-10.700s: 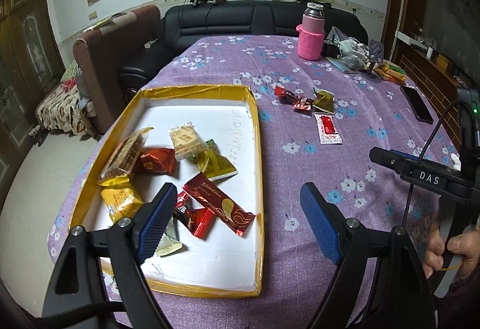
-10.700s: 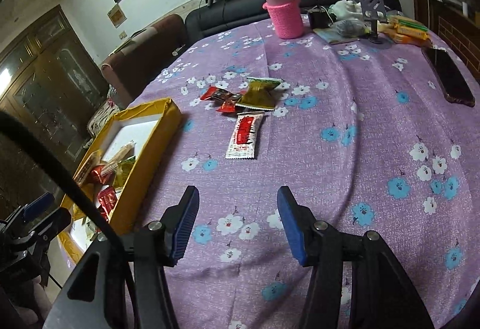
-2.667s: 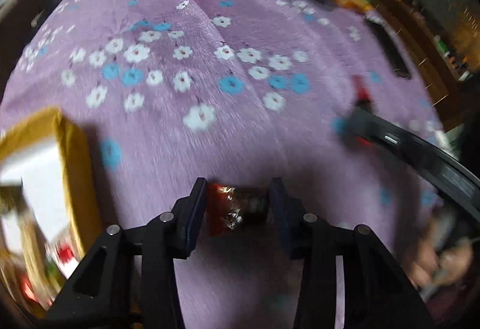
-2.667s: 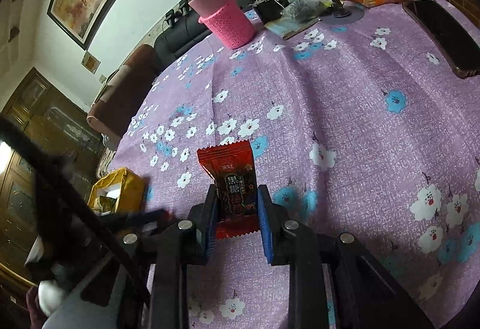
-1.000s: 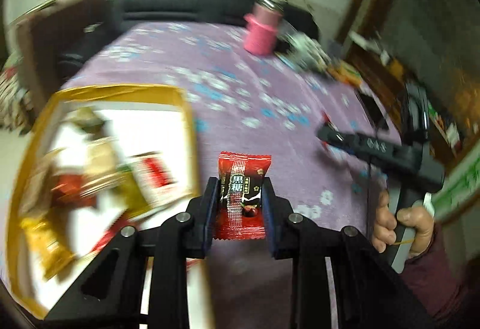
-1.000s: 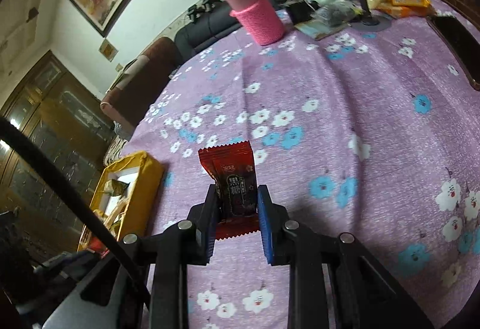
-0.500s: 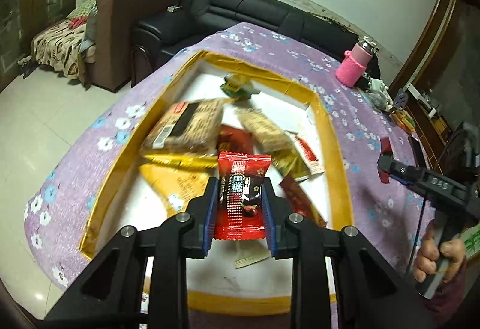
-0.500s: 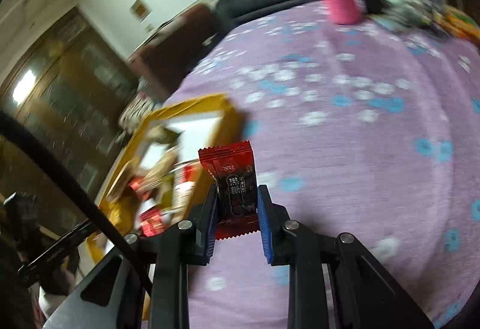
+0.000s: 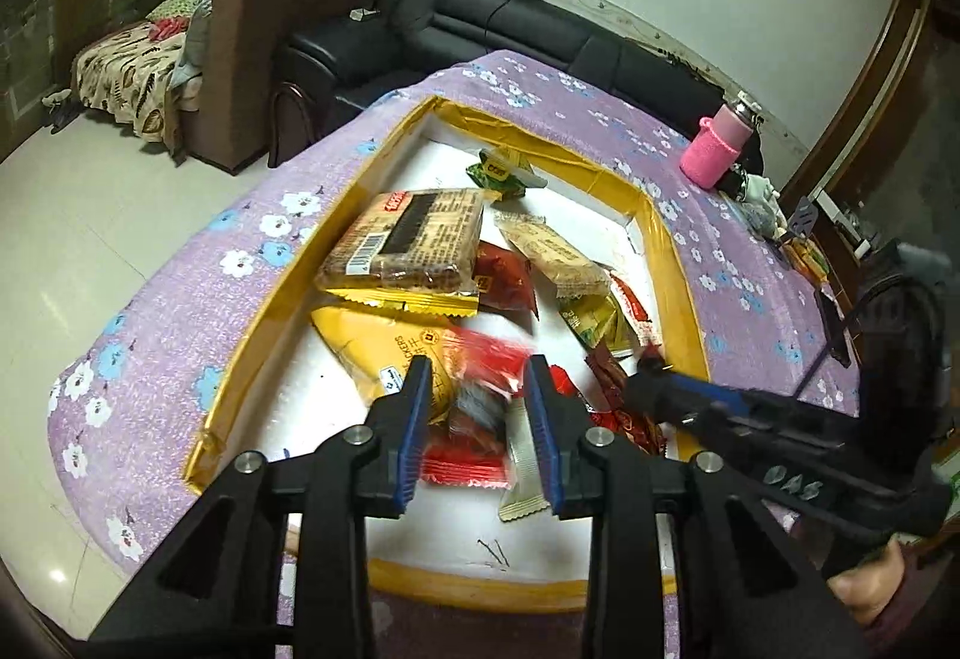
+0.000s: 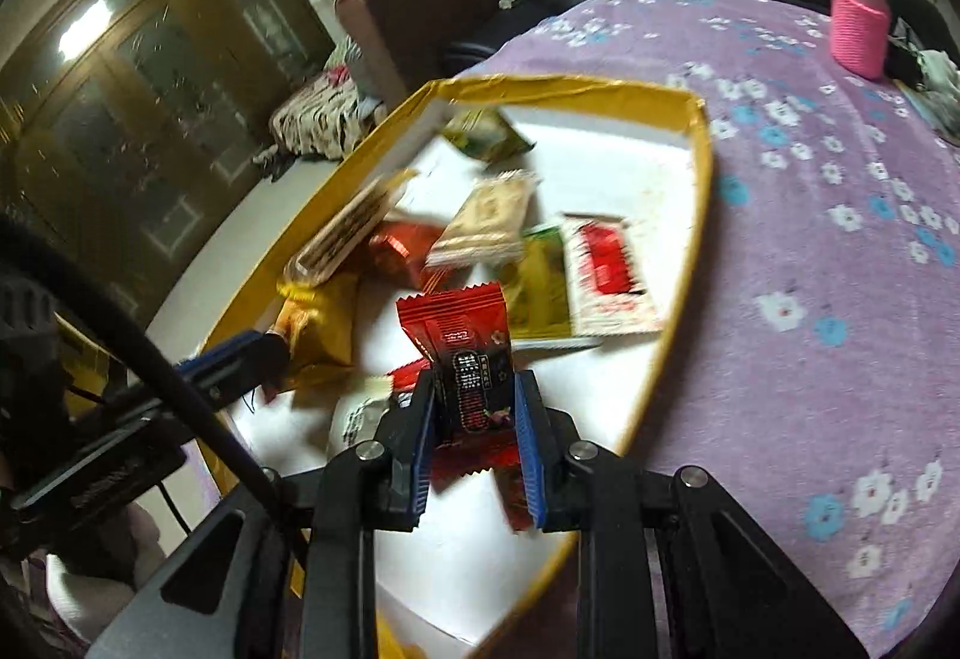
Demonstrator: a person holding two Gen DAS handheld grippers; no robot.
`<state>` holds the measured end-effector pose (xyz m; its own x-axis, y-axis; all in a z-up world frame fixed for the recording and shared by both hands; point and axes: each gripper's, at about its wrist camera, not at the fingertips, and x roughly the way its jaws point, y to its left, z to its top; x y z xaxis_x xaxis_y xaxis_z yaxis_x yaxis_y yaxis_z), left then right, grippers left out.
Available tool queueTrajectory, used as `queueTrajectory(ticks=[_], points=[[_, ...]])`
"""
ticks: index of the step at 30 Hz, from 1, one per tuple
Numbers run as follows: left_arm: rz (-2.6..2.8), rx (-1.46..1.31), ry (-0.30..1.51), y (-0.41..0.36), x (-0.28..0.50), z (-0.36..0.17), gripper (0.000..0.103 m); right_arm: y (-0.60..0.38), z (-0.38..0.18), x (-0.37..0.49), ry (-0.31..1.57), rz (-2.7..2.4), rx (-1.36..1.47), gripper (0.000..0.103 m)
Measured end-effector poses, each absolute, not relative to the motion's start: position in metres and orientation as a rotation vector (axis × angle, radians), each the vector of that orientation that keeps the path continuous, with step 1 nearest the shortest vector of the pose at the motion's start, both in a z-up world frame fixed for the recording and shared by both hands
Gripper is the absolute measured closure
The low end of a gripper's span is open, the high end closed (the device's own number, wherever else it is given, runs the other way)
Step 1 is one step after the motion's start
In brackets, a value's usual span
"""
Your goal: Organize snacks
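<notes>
left gripper over the tray, jaws just opened; its red packet sits blurred between the pads, loose, above the snack pile. right gripper clamped on a second packet, upright, over the tray's near end.

Blurred red snack packet drops among wrapped snacks in the yellow-rimmed tray.

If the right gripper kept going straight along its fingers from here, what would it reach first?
The right gripper, shut on a red snack packet, points down into the yellow-rimmed tray. It would probably first meet the snacks heaped there, likely the green-gold packet just ahead; blur makes depth uncertain.
</notes>
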<state>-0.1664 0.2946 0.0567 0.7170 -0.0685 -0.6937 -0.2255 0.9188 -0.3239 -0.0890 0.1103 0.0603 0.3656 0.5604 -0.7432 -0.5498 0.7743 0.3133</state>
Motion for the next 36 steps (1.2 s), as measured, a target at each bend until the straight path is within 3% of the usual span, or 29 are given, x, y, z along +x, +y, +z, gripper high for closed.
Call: queueTrajectory(ticks=[4,6,8,23,36], points=[[0.102,-0.386,0.747,0.294,-0.172,0.066,0.050,0.119,0.059,-0.092,0.950,0.700,0.005,0.077],[0.125,-0.369,0.723,0.294,-0.177,0.074,0.035,0.118,0.061,-0.095,0.947,0.709,0.019,0.074],[0.140,-0.360,0.701,0.294,-0.181,0.079,0.027,0.117,0.065,-0.101,0.923,0.712,0.020,0.074],[0.291,-0.163,0.670,0.254,-0.184,0.093,0.014,0.050,0.088,-0.143,0.706,0.516,0.075,0.057],[0.315,-0.036,0.685,0.200,-0.179,0.104,0.010,0.002,0.087,-0.154,0.670,0.425,0.094,0.047]])
